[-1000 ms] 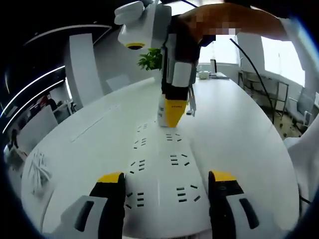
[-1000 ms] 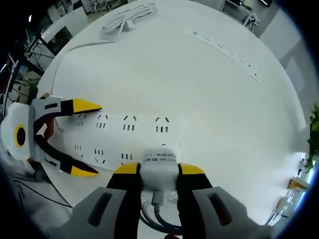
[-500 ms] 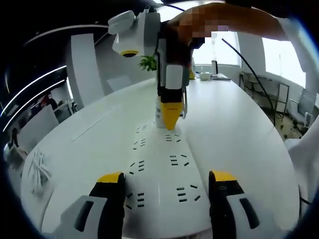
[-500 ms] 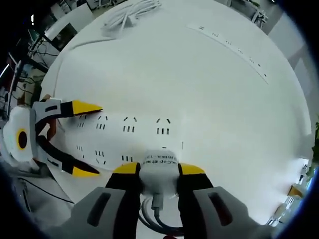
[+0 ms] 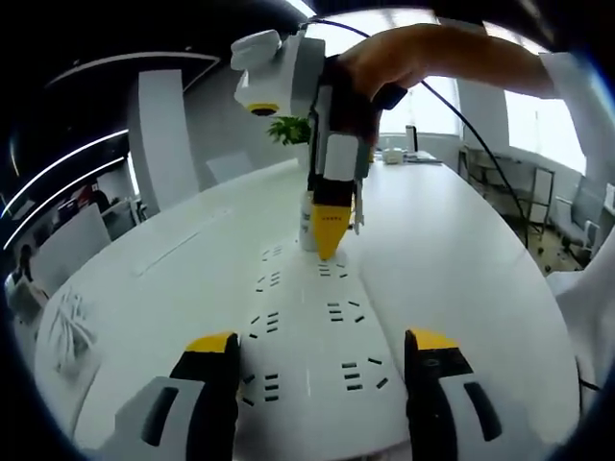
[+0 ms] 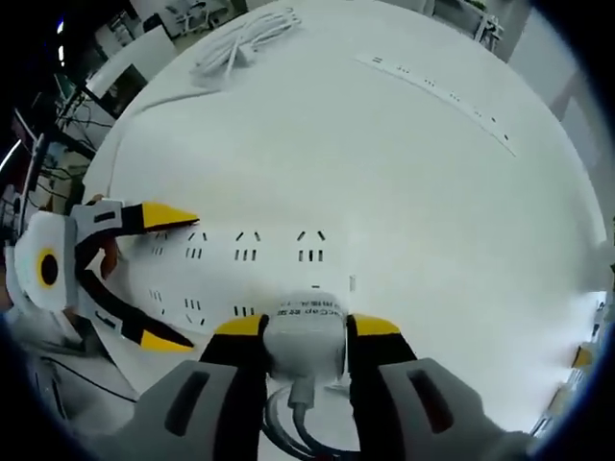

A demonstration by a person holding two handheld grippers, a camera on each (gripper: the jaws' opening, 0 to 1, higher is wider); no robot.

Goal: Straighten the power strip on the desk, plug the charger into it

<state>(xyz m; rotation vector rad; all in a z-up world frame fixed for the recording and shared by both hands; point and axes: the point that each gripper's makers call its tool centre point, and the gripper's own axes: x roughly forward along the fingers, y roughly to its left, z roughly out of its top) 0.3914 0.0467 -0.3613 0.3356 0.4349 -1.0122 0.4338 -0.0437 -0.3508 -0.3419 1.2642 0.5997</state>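
Lying flat along the white desk [image 5: 480,240]: the power strip [image 5: 307,336], rigid, light, liable to slide. Straddling its near end, parted wide and touching nothing: the left gripper [image 5: 322,365]. Pinching the charger [image 6: 304,331] by its smooth flanks above a far socket: the right gripper [image 6: 304,327]. Probably needing bracing while pressing straight down.

Bright and even; daylight from windows [image 5: 538,115] behind desk [image 5: 461,259], glare washing its white top, fisheye bending at edges, mildly soft.
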